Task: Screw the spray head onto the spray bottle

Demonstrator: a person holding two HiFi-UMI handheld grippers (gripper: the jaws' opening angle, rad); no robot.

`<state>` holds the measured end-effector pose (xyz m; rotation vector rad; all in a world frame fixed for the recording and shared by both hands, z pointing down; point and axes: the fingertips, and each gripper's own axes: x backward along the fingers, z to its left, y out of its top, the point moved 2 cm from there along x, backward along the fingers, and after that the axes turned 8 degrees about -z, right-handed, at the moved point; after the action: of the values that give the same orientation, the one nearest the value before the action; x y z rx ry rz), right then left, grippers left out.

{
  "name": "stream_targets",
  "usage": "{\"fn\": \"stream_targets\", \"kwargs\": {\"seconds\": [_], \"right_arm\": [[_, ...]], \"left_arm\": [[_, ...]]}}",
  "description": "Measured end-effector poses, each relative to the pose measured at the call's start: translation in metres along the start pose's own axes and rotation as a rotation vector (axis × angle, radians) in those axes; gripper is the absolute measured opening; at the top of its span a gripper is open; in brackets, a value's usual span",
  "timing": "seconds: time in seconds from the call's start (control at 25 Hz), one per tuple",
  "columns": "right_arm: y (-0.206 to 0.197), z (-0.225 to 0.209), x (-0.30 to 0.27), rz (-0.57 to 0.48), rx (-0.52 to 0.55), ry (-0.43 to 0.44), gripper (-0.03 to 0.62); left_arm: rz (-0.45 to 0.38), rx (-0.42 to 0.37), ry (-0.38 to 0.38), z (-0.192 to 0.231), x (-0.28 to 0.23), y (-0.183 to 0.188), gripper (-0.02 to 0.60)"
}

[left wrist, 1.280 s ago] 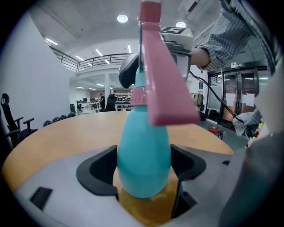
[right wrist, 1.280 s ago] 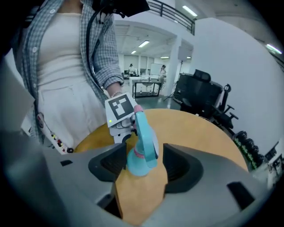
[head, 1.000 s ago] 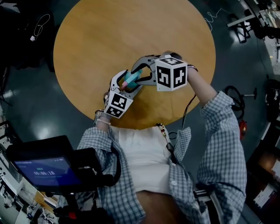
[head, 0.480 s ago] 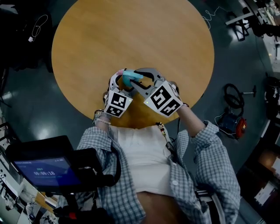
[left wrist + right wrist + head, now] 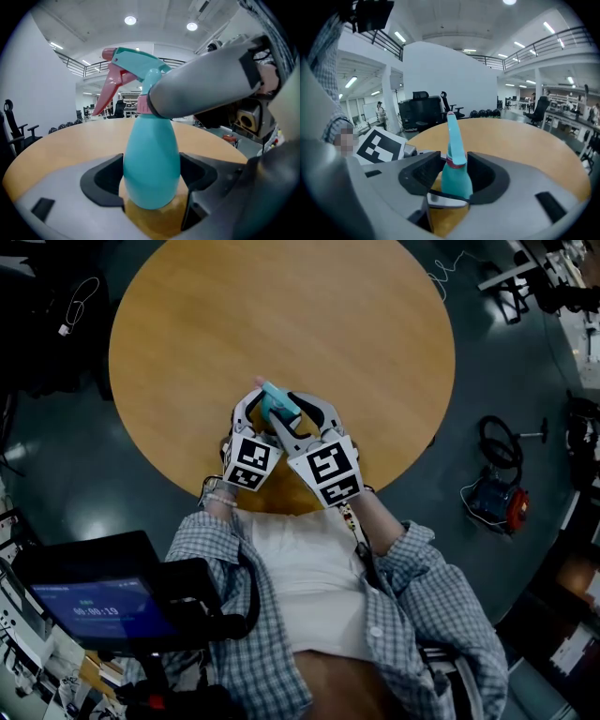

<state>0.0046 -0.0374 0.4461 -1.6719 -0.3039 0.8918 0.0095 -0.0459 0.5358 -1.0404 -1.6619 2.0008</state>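
A teal spray bottle (image 5: 278, 405) stands upright on the round wooden table (image 5: 281, 306) near its front edge. My left gripper (image 5: 259, 414) is shut on the bottle's body (image 5: 151, 159), one pad on each side. The teal spray head (image 5: 136, 63) with its pink trigger (image 5: 107, 96) sits on top. My right gripper (image 5: 292, 412) reaches in from the near right. Its jaws hold the pink collar (image 5: 454, 161) at the neck and are opening. In the left gripper view one grey finger (image 5: 206, 86) crosses that collar.
The person's trunk and checked sleeves press against the table's near edge. A small screen (image 5: 94, 604) sits at lower left. On the dark floor to the right lie a red and blue device (image 5: 495, 502) and coiled cable (image 5: 497, 442).
The right gripper has swung round the bottle from the right side to the near side, its marker cube coming towards the person. The spray head's nozzle turned with it. The left gripper stayed put.
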Motion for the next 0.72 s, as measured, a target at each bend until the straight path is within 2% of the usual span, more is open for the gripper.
{"fn": "stream_targets", "kwargs": {"seconds": [0.12,0.4,0.56,0.72], "right_arm": [[-0.004,0.003,-0.005,-0.002,-0.030,0.071,0.240],[-0.011,-0.002,-0.013,0.010,-0.022,0.102,0.273],[-0.023,-0.011,-0.008,0.014,-0.041,0.103,0.273],[-0.035,-0.015,0.003,0.033,0.038,0.107,0.273]], "left_arm": [[0.002,-0.002,0.001,-0.001,0.000,0.000,0.364],[-0.029,0.043,-0.013,0.001,0.002,0.011,0.371],[0.004,0.037,-0.049,-0.001,0.010,0.002,0.374],[0.013,0.034,0.005,0.007,0.032,-0.006,0.373]]}}
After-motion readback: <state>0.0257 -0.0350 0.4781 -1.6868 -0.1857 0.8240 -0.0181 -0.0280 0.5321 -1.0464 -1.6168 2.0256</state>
